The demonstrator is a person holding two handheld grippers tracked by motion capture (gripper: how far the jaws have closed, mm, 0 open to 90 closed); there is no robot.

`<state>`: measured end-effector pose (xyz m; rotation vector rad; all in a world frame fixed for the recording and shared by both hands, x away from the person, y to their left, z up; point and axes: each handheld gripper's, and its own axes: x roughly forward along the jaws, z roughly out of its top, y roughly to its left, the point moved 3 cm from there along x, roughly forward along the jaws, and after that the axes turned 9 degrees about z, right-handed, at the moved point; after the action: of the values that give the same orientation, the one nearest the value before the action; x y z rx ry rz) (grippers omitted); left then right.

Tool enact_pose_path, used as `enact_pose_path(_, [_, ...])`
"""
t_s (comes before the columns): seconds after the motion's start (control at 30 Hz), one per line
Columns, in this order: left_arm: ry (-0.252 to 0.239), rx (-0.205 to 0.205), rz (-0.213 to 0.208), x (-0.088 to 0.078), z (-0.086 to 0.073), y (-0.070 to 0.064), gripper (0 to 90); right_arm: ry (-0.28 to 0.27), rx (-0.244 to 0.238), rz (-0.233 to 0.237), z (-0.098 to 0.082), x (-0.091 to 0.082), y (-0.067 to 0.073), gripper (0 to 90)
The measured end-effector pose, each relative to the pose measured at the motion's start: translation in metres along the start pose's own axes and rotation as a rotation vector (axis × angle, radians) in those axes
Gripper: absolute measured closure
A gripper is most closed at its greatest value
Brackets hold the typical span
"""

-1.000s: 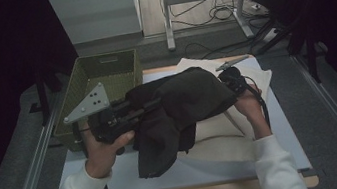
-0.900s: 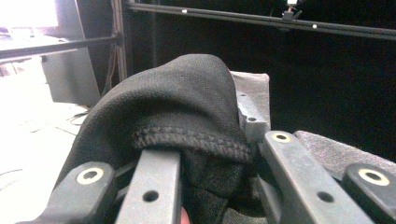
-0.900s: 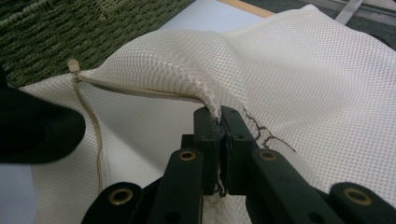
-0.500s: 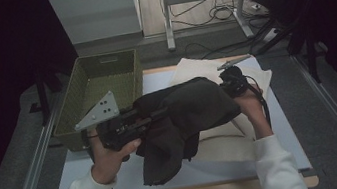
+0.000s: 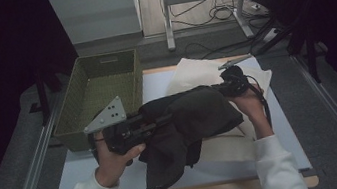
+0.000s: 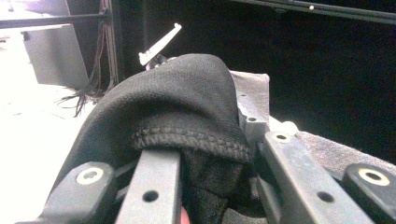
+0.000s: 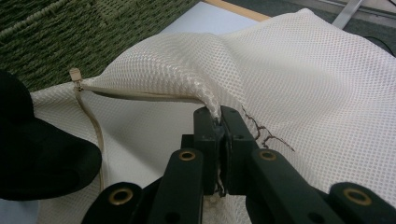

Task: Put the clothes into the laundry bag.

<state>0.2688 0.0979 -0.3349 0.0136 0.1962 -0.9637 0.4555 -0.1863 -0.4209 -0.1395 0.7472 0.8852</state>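
Note:
A black garment point(image 5: 195, 120) lies bunched over a white mesh bag point(image 5: 193, 73) on the table. My left gripper point(image 5: 170, 117) reaches in from the left, and the cloth is draped over its jaws. In the left gripper view the hemmed garment point(image 6: 177, 93) covers the left gripper point(image 6: 210, 154) and fills the gap between its jaws, which are shut on it. At the bag's far right my right gripper point(image 5: 228, 85) holds the bag's edge. The right gripper view shows the right gripper point(image 7: 219, 116) shut on a fold of the mesh bag point(image 7: 303, 70), lifting it into a ridge.
A green woven basket point(image 5: 76, 100) stands at the table's left rear, close to my left hand; its weave point(image 7: 70, 28) also appears beyond the bag. A pale mat point(image 5: 93, 176) covers the table. Metal rails run along both sides, and cables lie on the floor behind.
My left gripper has shifted a little toward the near edge and to the right, carrying the black garment, whose hanging end now sits lower. The right gripper has stayed put.

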Motion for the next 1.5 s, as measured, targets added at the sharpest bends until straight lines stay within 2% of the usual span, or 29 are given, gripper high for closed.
enact_pose_path(0.33, [0.037,0.005,0.0,0.012,-0.008,0.0,74.8,-0.002,0.0,0.0,0.0,-0.001,0.0,86.6])
enact_pose_path(0.73, [0.119,0.011,0.034,0.037,-0.03,0.007,74.8,-0.011,-0.006,0.009,0.002,-0.004,0.003,86.6])
enact_pose_path(1.2, [0.191,0.002,0.031,0.068,-0.05,0.008,74.7,-0.023,-0.015,0.017,0.004,-0.007,0.006,86.7])
enact_pose_path(1.5, [0.244,0.039,0.076,0.087,-0.064,0.012,74.6,-0.02,-0.017,0.021,0.004,-0.007,0.008,86.8])
